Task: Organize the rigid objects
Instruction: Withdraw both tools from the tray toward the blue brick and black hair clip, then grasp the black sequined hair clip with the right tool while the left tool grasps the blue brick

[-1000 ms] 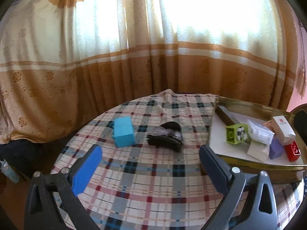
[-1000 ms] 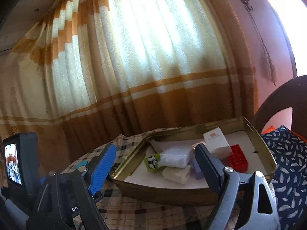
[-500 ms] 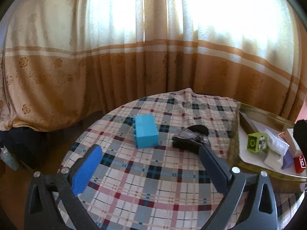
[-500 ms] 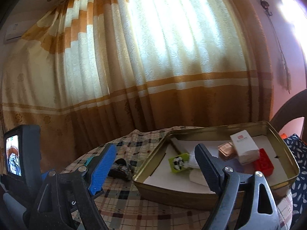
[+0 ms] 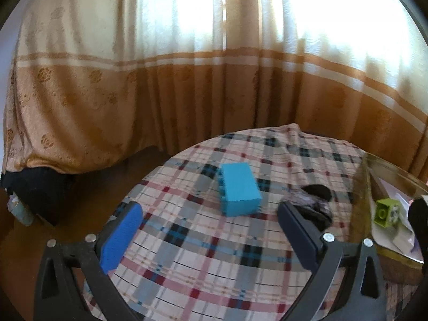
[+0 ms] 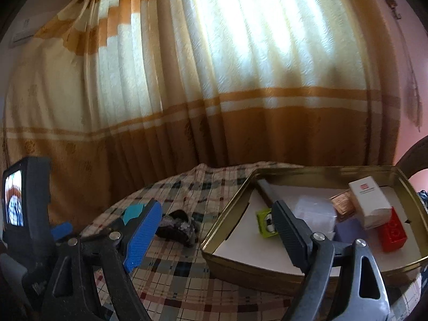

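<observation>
Both views have swung left across the bench (image 5: 187, 262) over the last second, bringing the blue block (image 5: 239, 188) between the left hand-held gripper's (image 5: 208, 230) spread, empty jaws. The right hand-held gripper (image 6: 216, 230) is likewise apart and empty. The block and dark object (image 6: 176, 226) remain outside the gold tray (image 6: 230, 260), so the block is probably the next pick.

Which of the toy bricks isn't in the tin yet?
The blue brick. It lies alone on the checked tablecloth, while the green brick and the red brick already sit inside the gold tin.
</observation>
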`<state>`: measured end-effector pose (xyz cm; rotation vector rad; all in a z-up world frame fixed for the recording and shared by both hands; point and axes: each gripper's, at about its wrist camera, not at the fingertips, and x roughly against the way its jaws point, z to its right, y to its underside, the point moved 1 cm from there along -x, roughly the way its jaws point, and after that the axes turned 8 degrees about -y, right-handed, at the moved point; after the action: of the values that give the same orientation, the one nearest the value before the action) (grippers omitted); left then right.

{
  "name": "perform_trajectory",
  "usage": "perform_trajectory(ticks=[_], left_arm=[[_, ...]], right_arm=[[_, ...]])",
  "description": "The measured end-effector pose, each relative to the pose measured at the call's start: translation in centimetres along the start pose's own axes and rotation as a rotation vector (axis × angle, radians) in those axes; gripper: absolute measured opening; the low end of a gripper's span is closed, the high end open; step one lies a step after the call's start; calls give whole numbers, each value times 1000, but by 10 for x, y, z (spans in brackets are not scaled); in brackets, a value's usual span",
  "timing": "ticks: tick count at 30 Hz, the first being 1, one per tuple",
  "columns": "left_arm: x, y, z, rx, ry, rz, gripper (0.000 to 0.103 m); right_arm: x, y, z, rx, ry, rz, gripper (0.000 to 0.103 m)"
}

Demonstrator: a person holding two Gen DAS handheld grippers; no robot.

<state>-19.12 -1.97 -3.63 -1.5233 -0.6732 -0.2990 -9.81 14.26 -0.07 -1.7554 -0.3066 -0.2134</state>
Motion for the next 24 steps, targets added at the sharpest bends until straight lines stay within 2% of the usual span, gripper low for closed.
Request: perform_trajectory(ticks=[3, 13, 18, 24], left_arm=[[-7, -3, -5, 2, -57, 0, 102], [-35, 4, -21, 96, -73, -145, 102], [-38, 6, -25, 120, -72, -170, 102], [-48, 9, -38, 202, -91, -217, 102]], right_arm=[[-10, 2, -5, 18, -9, -23, 86], [-55, -3, -30, 130, -94, -133, 84], [-95, -3, -37, 185, -131, -277, 77], [-123, 5, -47, 296, -136, -415, 77]])
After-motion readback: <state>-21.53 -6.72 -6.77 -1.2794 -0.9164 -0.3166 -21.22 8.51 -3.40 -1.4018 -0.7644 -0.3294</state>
